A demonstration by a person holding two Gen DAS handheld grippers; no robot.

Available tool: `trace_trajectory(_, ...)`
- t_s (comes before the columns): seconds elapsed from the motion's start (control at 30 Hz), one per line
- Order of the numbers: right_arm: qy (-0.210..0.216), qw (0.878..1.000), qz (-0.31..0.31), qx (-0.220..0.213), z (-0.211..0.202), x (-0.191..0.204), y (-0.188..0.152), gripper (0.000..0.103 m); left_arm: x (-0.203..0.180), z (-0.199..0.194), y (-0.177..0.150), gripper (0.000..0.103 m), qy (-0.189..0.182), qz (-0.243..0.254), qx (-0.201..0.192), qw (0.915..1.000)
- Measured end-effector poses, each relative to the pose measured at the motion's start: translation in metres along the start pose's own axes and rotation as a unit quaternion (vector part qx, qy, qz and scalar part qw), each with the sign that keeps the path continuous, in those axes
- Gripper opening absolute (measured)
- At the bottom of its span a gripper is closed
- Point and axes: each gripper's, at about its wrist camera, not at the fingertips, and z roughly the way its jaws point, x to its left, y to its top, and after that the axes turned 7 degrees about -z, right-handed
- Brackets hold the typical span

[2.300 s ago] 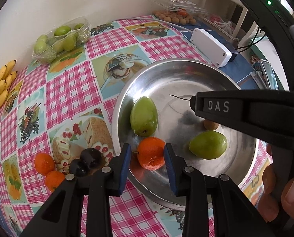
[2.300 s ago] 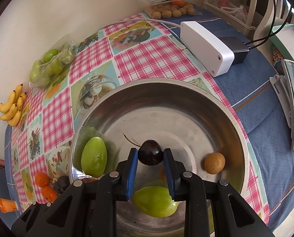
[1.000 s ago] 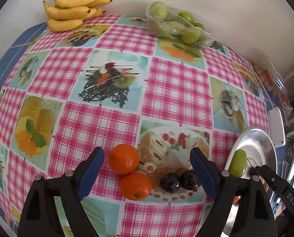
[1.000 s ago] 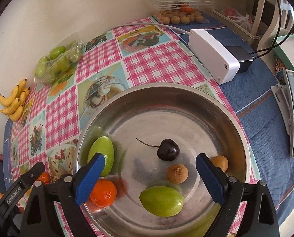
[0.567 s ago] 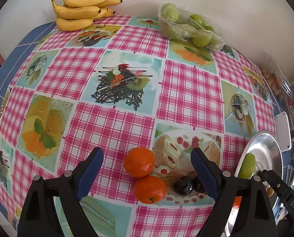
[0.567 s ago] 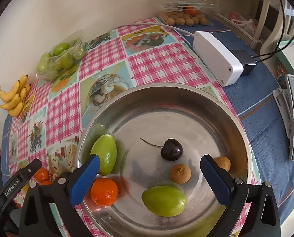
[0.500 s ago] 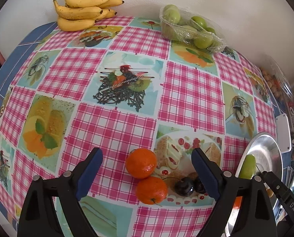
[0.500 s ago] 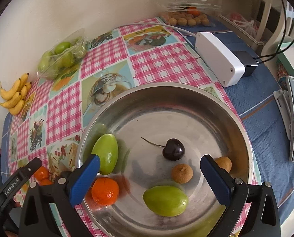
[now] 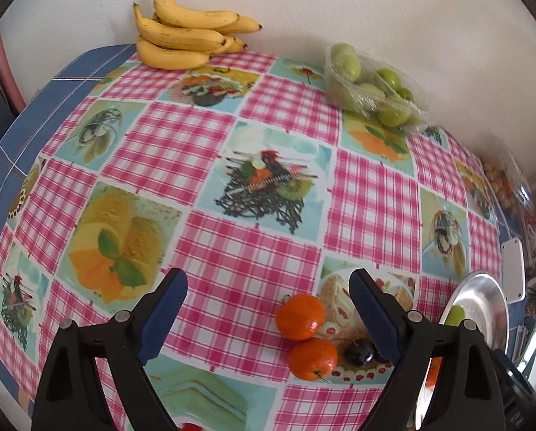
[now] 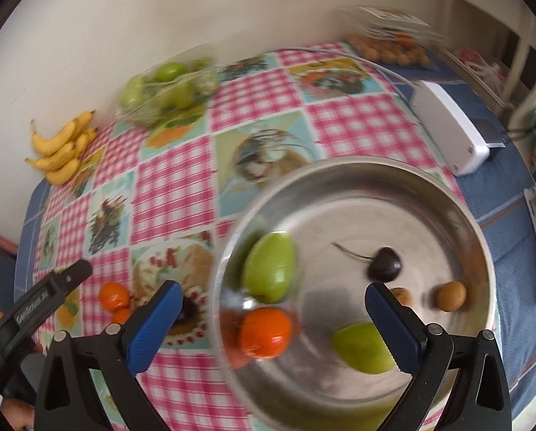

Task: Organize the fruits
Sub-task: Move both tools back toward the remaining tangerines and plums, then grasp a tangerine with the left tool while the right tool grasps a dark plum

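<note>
While left gripper (image 9: 268, 309) jaws gape, tangerines (image 9: 300, 317) sit just inside right jaw.

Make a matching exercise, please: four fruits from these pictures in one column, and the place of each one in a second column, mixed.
Column 1
1. yellow banana bunch
2. dark cherry with long stem
3. two loose orange tangerines
4. wrapped pack of green plums

Column 2
A. inside the round steel bowl
B. on the checked tablecloth, beside the bowl
C. by the wall, far left corner of the table
D. by the wall, further right

Pairs: 1-C, 2-A, 3-B, 4-D
</note>
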Motion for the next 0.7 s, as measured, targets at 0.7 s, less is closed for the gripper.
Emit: trace_trajectory(0.7,0.078,0.994,-0.066,0.027,0.022,0.101,-0.014,0.103,0.072,-0.016,0.017,0.092,0.002,-0.064,-0.007,0.9979)
